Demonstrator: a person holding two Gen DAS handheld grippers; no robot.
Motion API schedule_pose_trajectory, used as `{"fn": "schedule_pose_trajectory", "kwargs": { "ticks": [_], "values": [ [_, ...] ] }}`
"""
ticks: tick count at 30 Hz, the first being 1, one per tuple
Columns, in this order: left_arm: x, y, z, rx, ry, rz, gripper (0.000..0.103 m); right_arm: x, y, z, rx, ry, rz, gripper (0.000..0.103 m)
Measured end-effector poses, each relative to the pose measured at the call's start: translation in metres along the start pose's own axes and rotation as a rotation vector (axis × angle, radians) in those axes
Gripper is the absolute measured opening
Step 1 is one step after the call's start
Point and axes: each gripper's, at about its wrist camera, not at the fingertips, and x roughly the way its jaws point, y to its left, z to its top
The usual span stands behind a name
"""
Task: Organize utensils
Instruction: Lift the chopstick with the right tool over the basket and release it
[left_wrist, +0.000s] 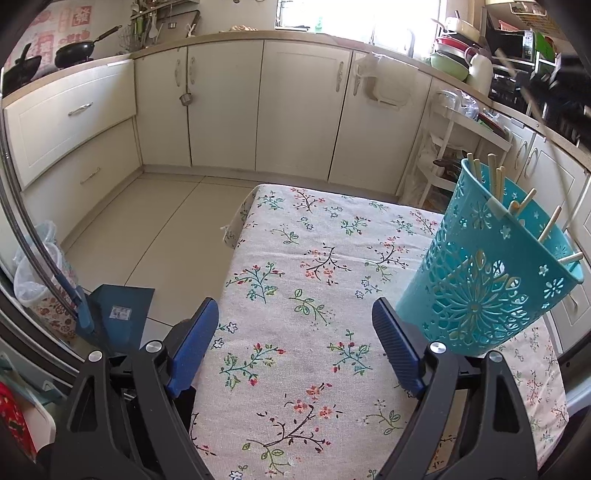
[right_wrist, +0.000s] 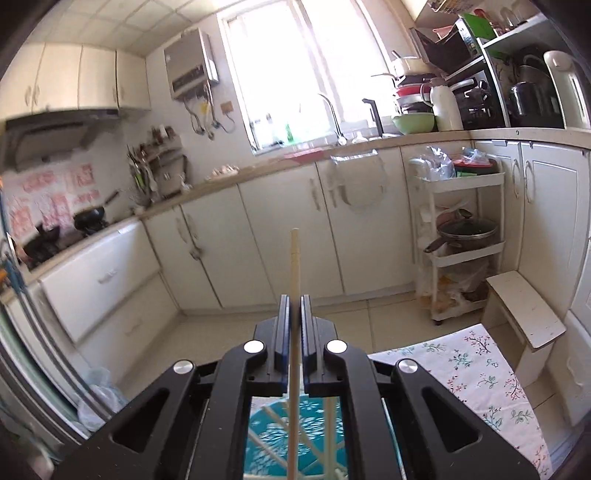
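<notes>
Left wrist view, read from its left side across: a blue dustpan (left_wrist: 118, 314) lies on the floor beside the table, then the left gripper (left_wrist: 295, 325) hangs over the floral tablecloth (left_wrist: 295, 258) with its fingers spread wide and nothing between them. At the right stands the teal basket (left_wrist: 491, 273), upright on the cloth, with several chopsticks (left_wrist: 495, 181) leaning inside it at loose angles. No loose utensil shows on the visible cloth, so I judge the sorting to be nearly finished.

Right wrist view supplies what the other lacks. Its left side holds only the stove and cabinets; at centre, the right gripper (right_wrist: 294, 306) has its pads clenched on a single chopstick (right_wrist: 294, 258), which stands upright between them and runs down past the mount. Below, through the gap in the frame, the basket's teal lattice and the sticks in it appear, so this chopstick seems to be held directly above the basket. At the right, a corner of the tablecloth shows.

What looks left is to lower and release this one stick, unless more lie out of view.
</notes>
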Motion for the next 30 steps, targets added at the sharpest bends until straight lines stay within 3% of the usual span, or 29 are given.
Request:
{"fn": "schedule_pose_trajectory", "kwargs": {
  "ticks": [13, 19, 26, 28, 29, 30],
  "values": [
    [0.003, -0.001, 0.001, -0.007, 0.025, -0.016, 0.082, 0.002, 0.004, -0.018, -0.081, 0.043, -0.028, 0.006],
    [0.005, -0.002, 0.000, -0.006, 0.033, -0.011, 0.082, -0.001, 0.012, -0.037, -0.139, 0.102, 0.002, 0.006],
    [0.006, -0.001, 0.000, -0.013, 0.038, -0.008, 0.084, -0.024, -0.001, -0.059, -0.102, 0.147, 0.011, 0.007],
    [0.006, -0.001, 0.000, -0.013, 0.038, -0.006, 0.084, -0.034, -0.002, -0.065, -0.104, 0.151, 0.009, 0.008],
    [0.006, -0.001, 0.000, -0.013, 0.037, -0.006, 0.085, -0.039, -0.002, -0.067, -0.105, 0.151, 0.009, 0.013],
    [0.006, -0.001, 0.000, -0.013, 0.037, -0.005, 0.085, -0.044, -0.002, -0.070, -0.107, 0.150, 0.008, 0.025]
  ]
}}
